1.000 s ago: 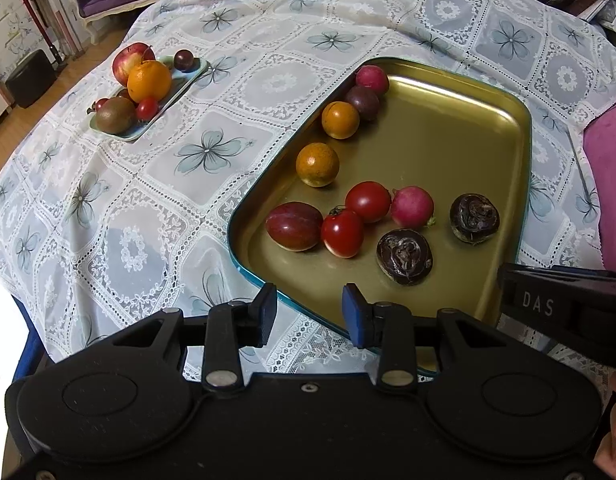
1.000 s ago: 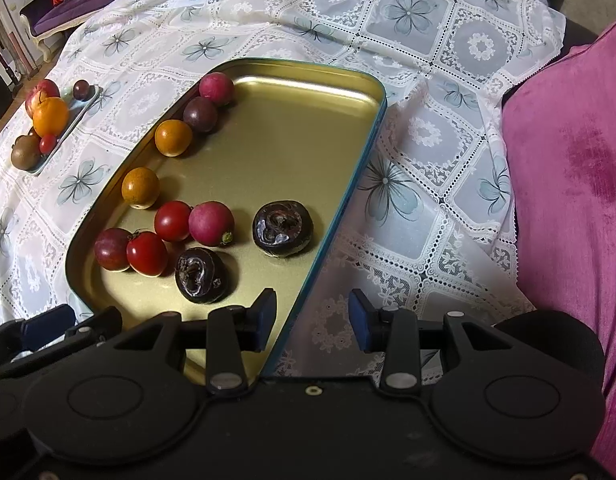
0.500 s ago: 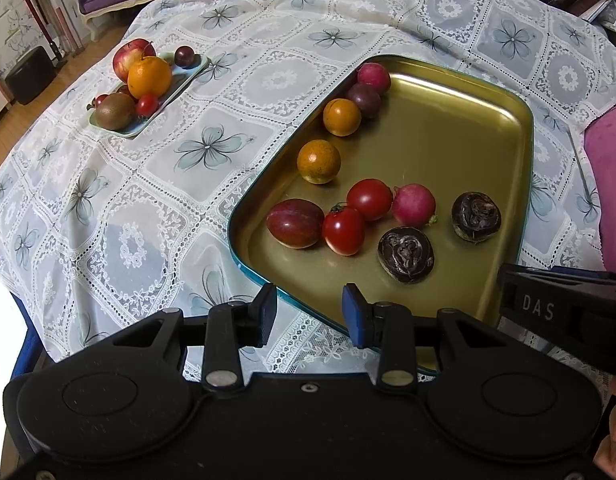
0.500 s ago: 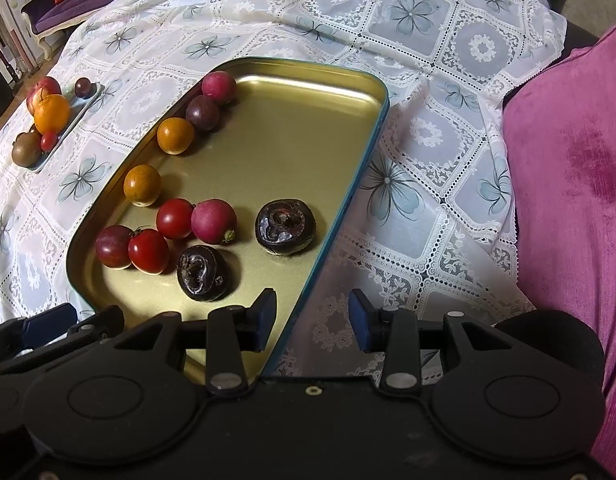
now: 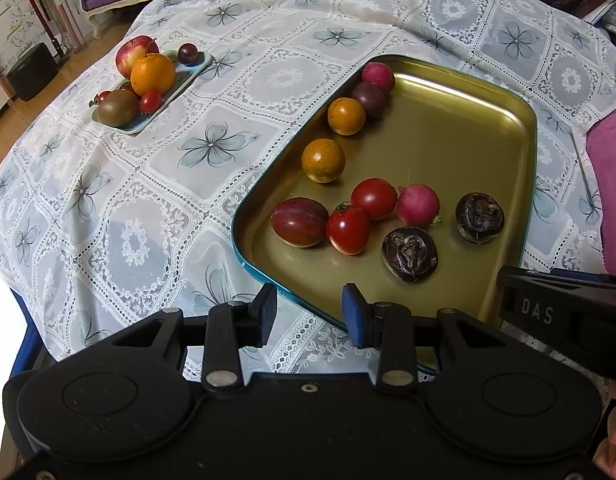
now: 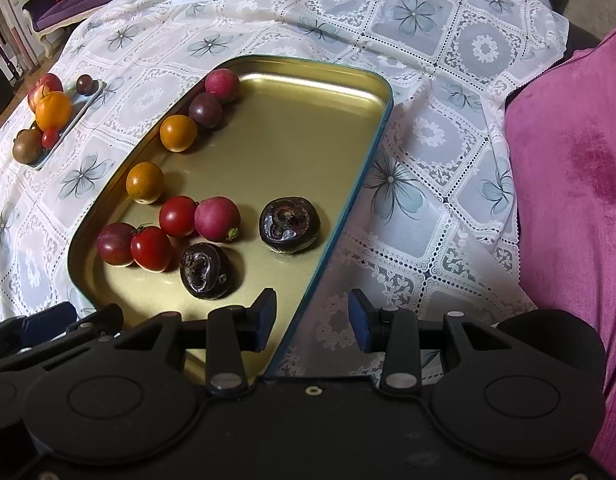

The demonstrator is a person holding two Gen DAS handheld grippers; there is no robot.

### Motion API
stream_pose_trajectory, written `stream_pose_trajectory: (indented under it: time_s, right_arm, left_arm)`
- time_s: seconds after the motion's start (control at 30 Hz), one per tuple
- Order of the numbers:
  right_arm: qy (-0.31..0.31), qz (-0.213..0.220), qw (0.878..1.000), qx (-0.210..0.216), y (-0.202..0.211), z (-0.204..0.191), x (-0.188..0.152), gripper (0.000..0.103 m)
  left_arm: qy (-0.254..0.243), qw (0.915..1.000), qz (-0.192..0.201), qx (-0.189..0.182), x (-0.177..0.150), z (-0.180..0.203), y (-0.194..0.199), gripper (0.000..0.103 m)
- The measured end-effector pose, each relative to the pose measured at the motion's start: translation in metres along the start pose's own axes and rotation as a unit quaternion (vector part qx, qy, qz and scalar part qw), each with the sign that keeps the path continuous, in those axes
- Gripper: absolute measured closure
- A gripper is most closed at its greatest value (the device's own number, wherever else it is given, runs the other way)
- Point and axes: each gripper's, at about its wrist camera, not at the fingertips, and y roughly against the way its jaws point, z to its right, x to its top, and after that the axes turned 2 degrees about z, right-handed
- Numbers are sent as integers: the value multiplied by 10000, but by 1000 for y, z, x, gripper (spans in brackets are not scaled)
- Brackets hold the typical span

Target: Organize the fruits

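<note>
A lace tablecloth (image 5: 156, 200) carries a gold tray (image 5: 448, 128) at centre, holding nine small fruits. At 10 o'clock, a small plate (image 5: 160, 116) holds more fruit. The left gripper (image 5: 310, 314) and right gripper (image 6: 312, 318) hover at 6 o'clock, jaws spread, empty.

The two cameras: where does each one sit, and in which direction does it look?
Left wrist: sits on the left gripper, looks forward and down at the gold tray and the small plate; the right gripper and a fingertip show at the right edge.
Right wrist: sits on the right gripper, looks down over the tray's right rim and a pink cushion; the left gripper shows at the lower left.
Both views share the tray, its fruit, the plate and the lace cloth.
</note>
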Motion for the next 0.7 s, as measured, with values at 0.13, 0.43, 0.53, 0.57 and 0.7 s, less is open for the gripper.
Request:
stream_pose_trajectory:
  time_s: [0.13,0.43,0.53,0.57,0.7]
  right_arm:
    - [1,-2,10000,5,0,0,0,62]
    - [-1,-6,10000,10,0,-1,0,62]
    - [-1,-7,10000,9,0,-1,0,62]
    - [0,-6,10000,11,0,-1,0,62]
    - [4,-9,10000,10,0,-1,0,62]
  left_arm:
    - [12,10000,0,-23,1,-1,1,57]
    - [-7,10000,-18,-40,1,0,0,57]
    - [-15,10000,-41,-56,1,0,0,57]
    - [-19,10000,-47,-57,0,1,-1,57]
    - [-20,10000,-58,-73,0,1,-1,57]
